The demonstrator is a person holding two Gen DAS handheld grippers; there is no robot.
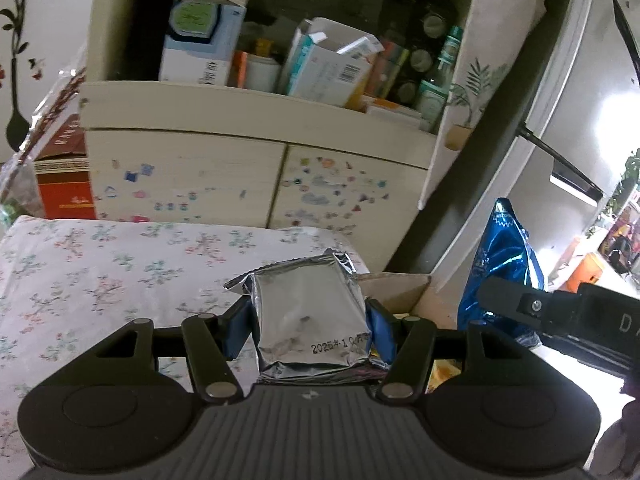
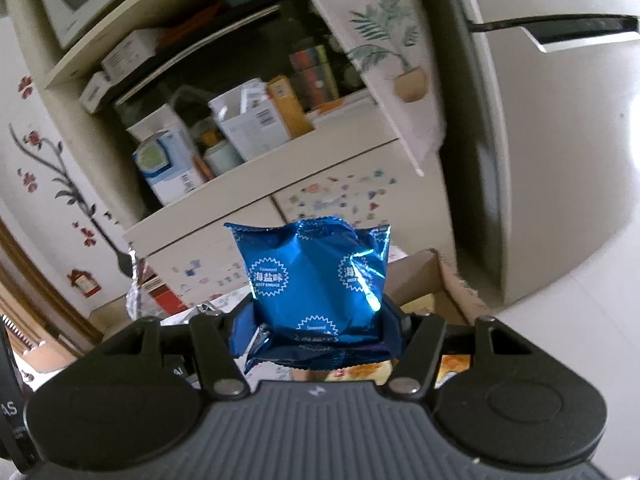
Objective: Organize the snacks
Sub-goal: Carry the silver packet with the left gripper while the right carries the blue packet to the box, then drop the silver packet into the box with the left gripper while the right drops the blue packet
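Left hand-held gripper (image 1: 308, 334): we have it closed on a silver packet (image 1: 310, 320), held over the floral worktop (image 1: 100, 264).
Right hand-held gripper (image 2: 316, 330): we have it closed on a blue packet (image 2: 316, 280), held above the cardboard box (image 2: 452, 280).
Progress: we judge both packets lifted but unplaced; more snacks seem to lie in the box.

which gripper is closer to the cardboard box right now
Hard to call. The cardboard box sits just beyond the left gripper, which holds the silver packet; it also lies just beyond the right gripper, gripping the blue packet.
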